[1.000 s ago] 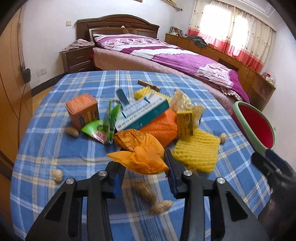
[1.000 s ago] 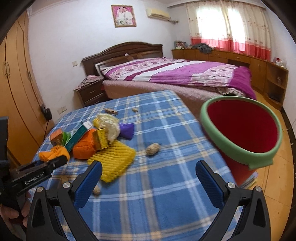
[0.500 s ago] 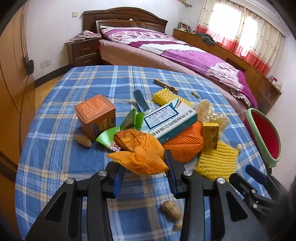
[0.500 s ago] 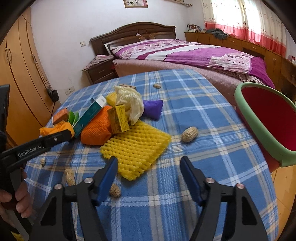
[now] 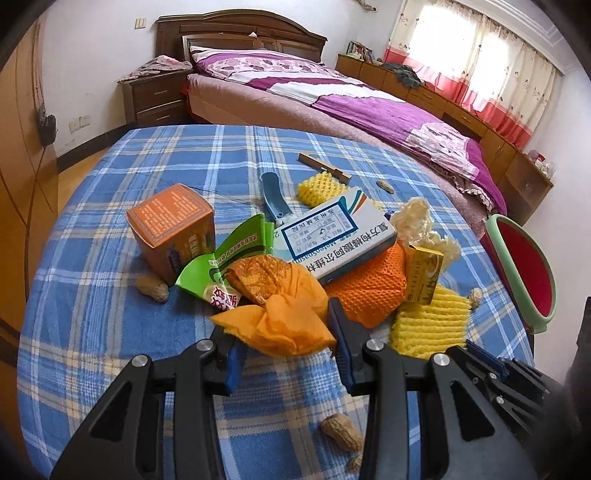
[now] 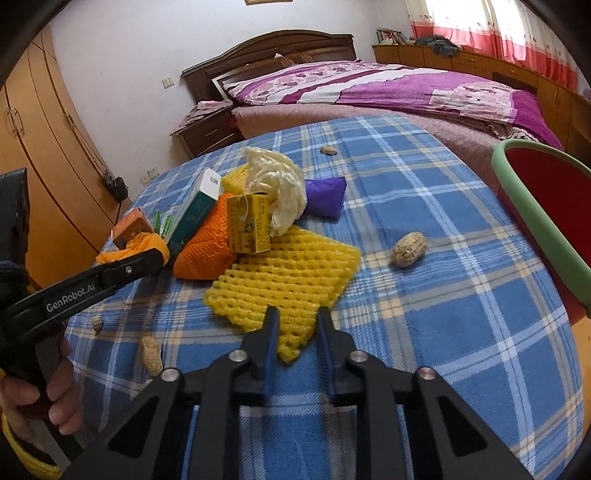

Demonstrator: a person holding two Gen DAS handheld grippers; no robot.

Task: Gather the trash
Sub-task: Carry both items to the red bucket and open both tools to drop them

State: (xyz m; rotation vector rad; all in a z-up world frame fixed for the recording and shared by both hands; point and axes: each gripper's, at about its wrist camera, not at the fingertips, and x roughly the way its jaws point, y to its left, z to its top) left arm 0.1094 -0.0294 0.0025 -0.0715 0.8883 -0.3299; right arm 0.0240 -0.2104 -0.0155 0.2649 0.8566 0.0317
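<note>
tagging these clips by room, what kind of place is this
A home bedroom, most likely. A made bed with a purple floral cover and a carved wooden headboard sits behind the plaid-covered table, a nightstand beside it, and wardrobe doors along one wall.

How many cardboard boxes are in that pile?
3: an orange box on the left, a white-and-teal box atop the pile, a small yellow box on the right. More may be hidden.

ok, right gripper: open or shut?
Shut: the right gripper has just closed, pinching the near corner of the yellow foam net on the table.
</note>
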